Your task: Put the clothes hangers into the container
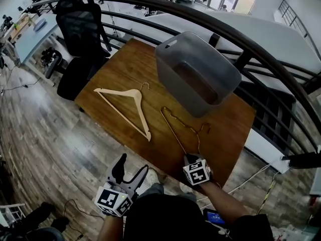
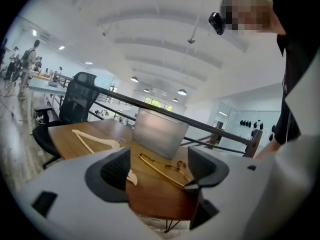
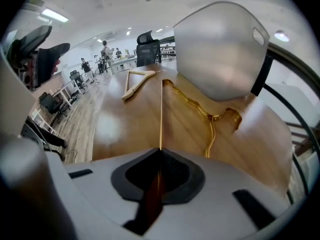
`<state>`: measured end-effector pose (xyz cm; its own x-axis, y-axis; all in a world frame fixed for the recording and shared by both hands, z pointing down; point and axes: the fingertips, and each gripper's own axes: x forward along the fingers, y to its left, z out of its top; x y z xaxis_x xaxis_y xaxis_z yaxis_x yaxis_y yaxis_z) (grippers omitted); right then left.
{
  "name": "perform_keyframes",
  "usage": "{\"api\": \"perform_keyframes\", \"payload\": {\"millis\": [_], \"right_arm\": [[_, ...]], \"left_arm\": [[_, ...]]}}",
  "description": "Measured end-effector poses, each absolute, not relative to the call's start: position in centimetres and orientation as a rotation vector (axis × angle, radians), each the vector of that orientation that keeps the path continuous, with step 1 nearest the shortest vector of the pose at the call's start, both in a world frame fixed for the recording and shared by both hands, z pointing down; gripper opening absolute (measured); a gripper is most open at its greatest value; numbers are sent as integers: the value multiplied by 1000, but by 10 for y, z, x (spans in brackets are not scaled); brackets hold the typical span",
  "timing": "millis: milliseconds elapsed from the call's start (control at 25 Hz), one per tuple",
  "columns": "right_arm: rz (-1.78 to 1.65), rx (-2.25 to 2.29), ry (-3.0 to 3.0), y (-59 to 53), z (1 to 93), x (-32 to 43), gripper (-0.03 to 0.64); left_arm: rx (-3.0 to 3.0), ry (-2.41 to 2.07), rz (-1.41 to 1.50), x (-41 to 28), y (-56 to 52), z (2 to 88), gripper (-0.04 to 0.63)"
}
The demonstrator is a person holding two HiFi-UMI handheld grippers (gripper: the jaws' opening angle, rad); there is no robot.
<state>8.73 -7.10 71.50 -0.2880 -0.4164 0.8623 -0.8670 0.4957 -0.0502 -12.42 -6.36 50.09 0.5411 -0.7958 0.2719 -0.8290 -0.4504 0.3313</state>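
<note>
A gold wire hanger (image 1: pixel 181 127) lies on the wooden table (image 1: pixel 228 129) in front of the grey plastic container (image 1: pixel 198 72). My right gripper (image 1: pixel 189 157) is shut on the near end of the hanger's thin straight bar. In the right gripper view the gold wire hanger (image 3: pixel 200 109) runs out from between the closed pads toward the container (image 3: pixel 220 54). A pale wooden hanger (image 1: pixel 125 104) lies flat to the left. My left gripper (image 1: pixel 132 171) is open and holds nothing, just off the table's near edge. It points at the container (image 2: pixel 157 133).
A black office chair (image 1: pixel 80 31) stands at the table's far left. A black metal railing (image 1: pixel 215 19) curves behind the container and down the right side. Cables (image 1: pixel 251 177) lie on the wood floor at the right.
</note>
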Motion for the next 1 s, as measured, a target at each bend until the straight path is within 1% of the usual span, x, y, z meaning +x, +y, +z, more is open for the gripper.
{"api": "perform_keyframes", "payload": {"millis": [200,440,600,760,1000], "right_arm": [[661,1066,-1948,-62,690,75,8],[815,1139,-2031,-59,649,66,8],[840,1168,-2088,-57,618,61,8],[811,1167,-2152,-53,584,54,8],[661,1236,-2200,-54,526,51,8]], "left_arm": [[2359,-1299,106,-133,-65,507,350],[2402,-1217,104,-126,-75,506,350],[2440,-1161,75,-122,-81,501,350],[2477,-1113,67,-112,-87,495,350],[2528,-1047,38,-101,-94,482,350]]}}
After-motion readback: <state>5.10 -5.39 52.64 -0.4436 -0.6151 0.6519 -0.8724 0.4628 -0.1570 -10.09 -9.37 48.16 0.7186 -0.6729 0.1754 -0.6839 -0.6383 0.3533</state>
